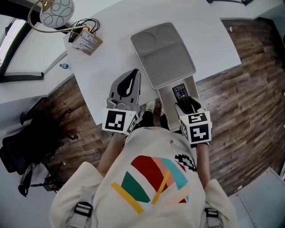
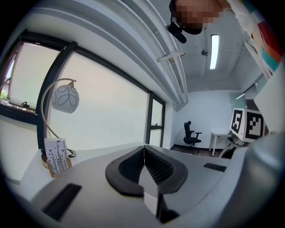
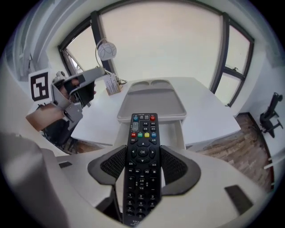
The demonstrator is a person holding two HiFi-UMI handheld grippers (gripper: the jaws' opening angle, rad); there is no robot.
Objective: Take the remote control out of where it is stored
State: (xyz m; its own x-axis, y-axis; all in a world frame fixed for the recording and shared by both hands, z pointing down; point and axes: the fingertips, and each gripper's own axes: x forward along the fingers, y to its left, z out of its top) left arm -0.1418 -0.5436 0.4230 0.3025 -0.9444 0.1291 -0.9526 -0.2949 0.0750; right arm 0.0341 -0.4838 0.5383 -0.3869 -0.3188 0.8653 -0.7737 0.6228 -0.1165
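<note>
- Head view: a grey tray [image 1: 162, 53] lies on the white table [image 1: 116, 53]. An open drawer [image 1: 167, 103] sticks out from the table edge below it.
- The right gripper [image 1: 186, 102] holds the black remote [image 1: 180, 92] over the drawer, coloured keys facing up.
- The left gripper [image 1: 127, 87] hangs at the table edge, left of the drawer. A lamp [image 1: 56, 11] and a card [image 1: 87, 42] sit at the far corner; the card's print is too small to read.
- Left gripper view: the left gripper [image 2: 144, 151] has its jaws pressed together with nothing between them. Beyond stand the lamp [image 2: 65, 98], the card [image 2: 57, 156] with a plant drawing, and a chair [image 2: 191, 133] far off.
- Right gripper view: the right gripper [image 3: 142, 164] is clamped on the remote [image 3: 143, 133], pads on its two long sides.
- The centre key reads "OK", and number keys run below it. A brand at the bottom starts "HU"; the rest is cut off.
- Behind are the tray [image 3: 151, 100], the drawer [image 3: 171, 133] and the left gripper [image 3: 75, 91].
</note>
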